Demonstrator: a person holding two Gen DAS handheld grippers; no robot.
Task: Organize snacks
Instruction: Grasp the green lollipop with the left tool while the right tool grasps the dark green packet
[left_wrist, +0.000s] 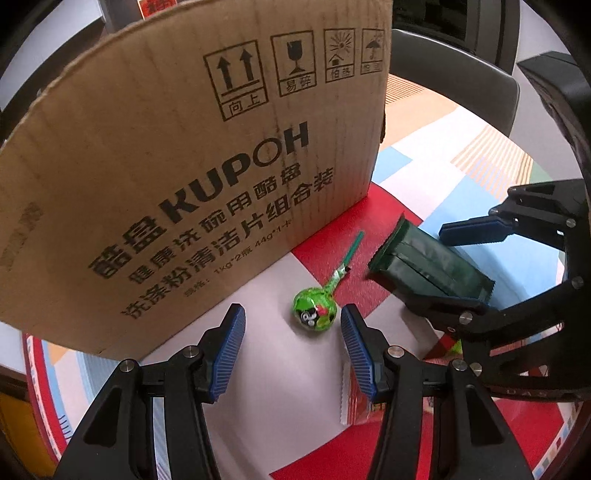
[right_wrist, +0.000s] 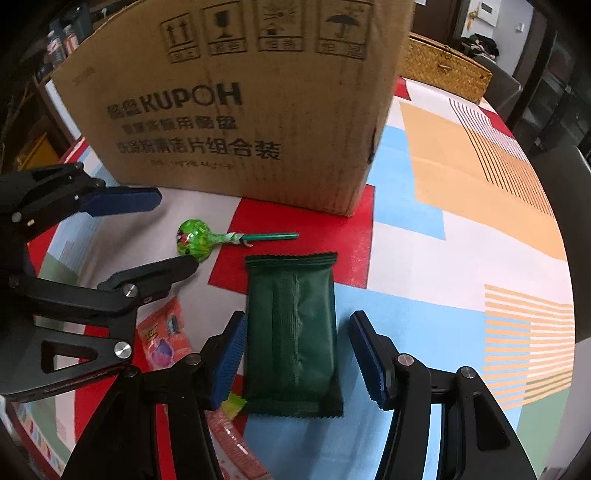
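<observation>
lollipop (left_wrist: 316, 314) before cardboard box (left_wrist: 184, 166), snack pouch (right_wrist: 291, 339) right of lollipop, all on table (right_wrist: 461, 258)

My lollipop (left_wrist: 315, 314) has a bright green wrapper and a teal-green stick. Snack pouch (right_wrist: 291, 339) is plain dark green. Box (left_wrist: 177, 177) is brown cardboard with black print. Tablecloth (right_wrist: 461, 221) has red, white, light blue and orange blocks, some striped. Finger pads (left_wrist: 354, 354) are blue, ribbed.
</observation>
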